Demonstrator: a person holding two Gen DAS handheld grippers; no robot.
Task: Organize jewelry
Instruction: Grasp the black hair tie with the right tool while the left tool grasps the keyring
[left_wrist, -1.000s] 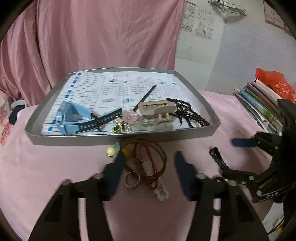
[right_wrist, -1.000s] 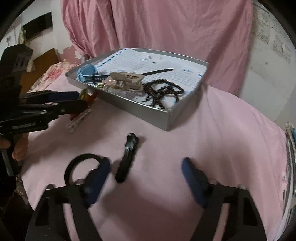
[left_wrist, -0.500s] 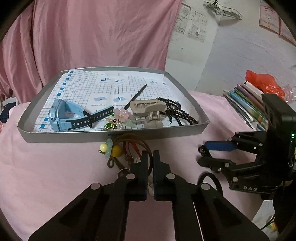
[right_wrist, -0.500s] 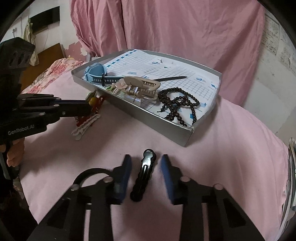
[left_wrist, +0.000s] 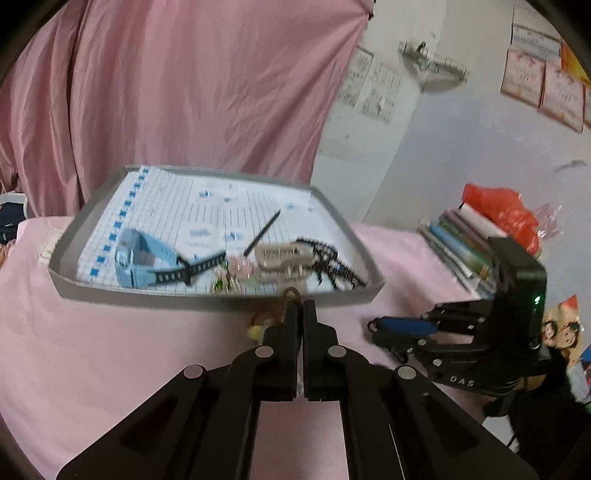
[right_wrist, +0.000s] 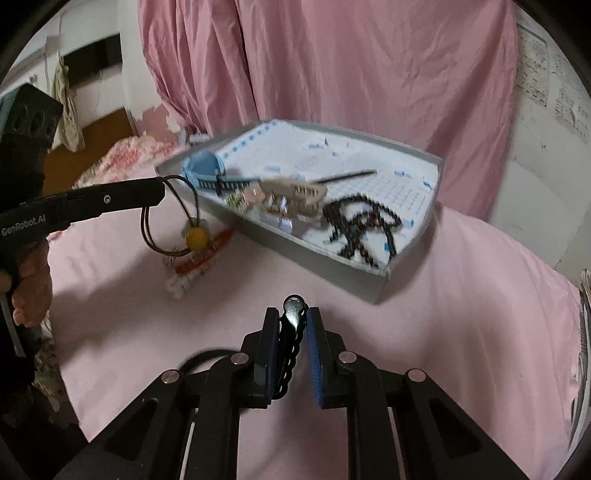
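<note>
Progress on both sides: a second ago your jaws stood wide over the loose pieces, and now each has closed on one. Your left gripper is clamped on the brown cord necklace, which has come up off the pink cloth and dangles with its yellow bead just left of the tray's near-left wall — the red and white strand is left lying beneath it. Your right gripper has pinched the black hair clip between its blue pads, silver end pointing toward the grey tray.

Inside the tray lie the blue watch, beige claw clip, black beads and a thin dark stick.

Both pieces look ready to carry over the near wall; mind the necklace swinging as you lift.
</note>
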